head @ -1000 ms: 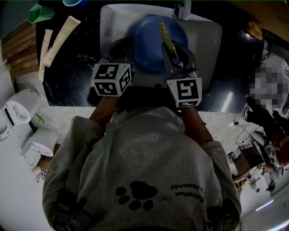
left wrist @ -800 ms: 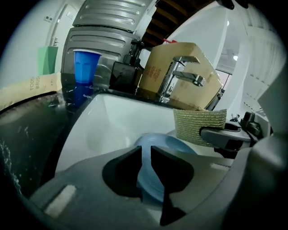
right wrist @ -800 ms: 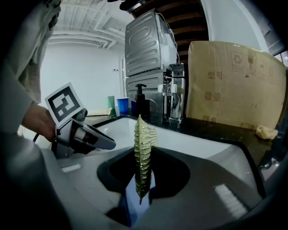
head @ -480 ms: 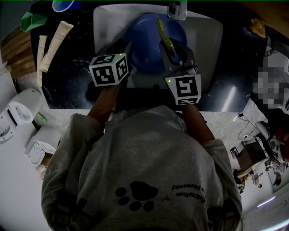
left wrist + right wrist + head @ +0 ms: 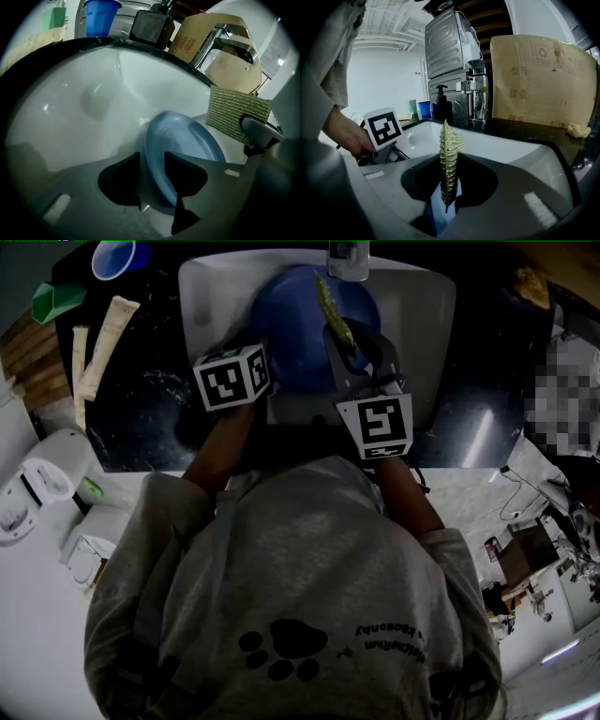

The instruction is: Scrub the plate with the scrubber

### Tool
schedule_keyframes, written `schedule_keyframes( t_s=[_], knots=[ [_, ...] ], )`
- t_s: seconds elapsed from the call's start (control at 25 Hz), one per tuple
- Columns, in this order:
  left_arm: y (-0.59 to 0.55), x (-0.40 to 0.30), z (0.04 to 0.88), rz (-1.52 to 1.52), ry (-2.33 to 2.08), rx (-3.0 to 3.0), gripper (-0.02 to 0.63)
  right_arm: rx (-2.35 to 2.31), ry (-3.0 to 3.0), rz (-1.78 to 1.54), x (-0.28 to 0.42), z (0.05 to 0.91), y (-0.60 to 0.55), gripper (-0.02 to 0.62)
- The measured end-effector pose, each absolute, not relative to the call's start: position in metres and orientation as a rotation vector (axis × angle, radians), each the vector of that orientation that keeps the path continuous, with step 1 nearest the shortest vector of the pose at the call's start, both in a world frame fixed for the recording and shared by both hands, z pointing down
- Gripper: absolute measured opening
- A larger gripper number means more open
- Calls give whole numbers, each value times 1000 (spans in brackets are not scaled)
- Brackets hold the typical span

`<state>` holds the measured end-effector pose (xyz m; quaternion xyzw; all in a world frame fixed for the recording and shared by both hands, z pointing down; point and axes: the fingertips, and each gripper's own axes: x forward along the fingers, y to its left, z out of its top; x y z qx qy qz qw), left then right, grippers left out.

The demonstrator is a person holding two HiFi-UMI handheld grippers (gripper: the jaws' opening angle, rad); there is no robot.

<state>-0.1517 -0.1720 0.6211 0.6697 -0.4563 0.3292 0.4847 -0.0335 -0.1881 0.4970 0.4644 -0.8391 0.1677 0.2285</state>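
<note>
We hold our left gripper [image 5: 152, 176] low inside the white sink [image 5: 70, 108]. Its jaws are spread and have just been opening. The rim of the blue plate [image 5: 187, 145] stands between them with nothing pinching it. The plate leans on its edge in the sink's basin. Our right gripper [image 5: 447, 187] sits over the sink's near side, clamped on the green-gold scrubber [image 5: 449, 150], which stands edge-on over the basin near the plate. A blue cup [image 5: 100, 16] stands outside the sink's rim.

grey sweatshirt [image 5: 281, 549], black paw print [image 5: 286, 645]
</note>
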Motion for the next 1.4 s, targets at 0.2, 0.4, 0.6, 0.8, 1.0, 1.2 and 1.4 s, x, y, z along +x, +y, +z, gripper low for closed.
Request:
schedule_keyframes(
  t_s=[0.2,0.4,0.6,0.8,1.0,1.2,1.4],
  knots=[
    [-168,-144,627,793,-1083,1599,169,1305,-2300,471,-26,495,-186,74],
    [-168,-143,631,815,-1098,1589,116,1340,-2296,462,-19,489,-185,74],
    [-164,-137,634,776,-1055,1570,49,1357,-2307,444,-17,482,-181,74],
    [-160,-127,630,644,-986,1513,25,1372,-2315,423,-14,470,-176,74],
    [-162,-118,616,573,-956,1550,15,1388,-2316,391,-7,459,-169,74],
    [-164,-114,593,537,-973,1614,18,1406,-2300,348,5,447,-163,74],
    [-163,-111,562,437,-988,1660,18,1420,-2273,270,21,430,-159,74]
  ],
)
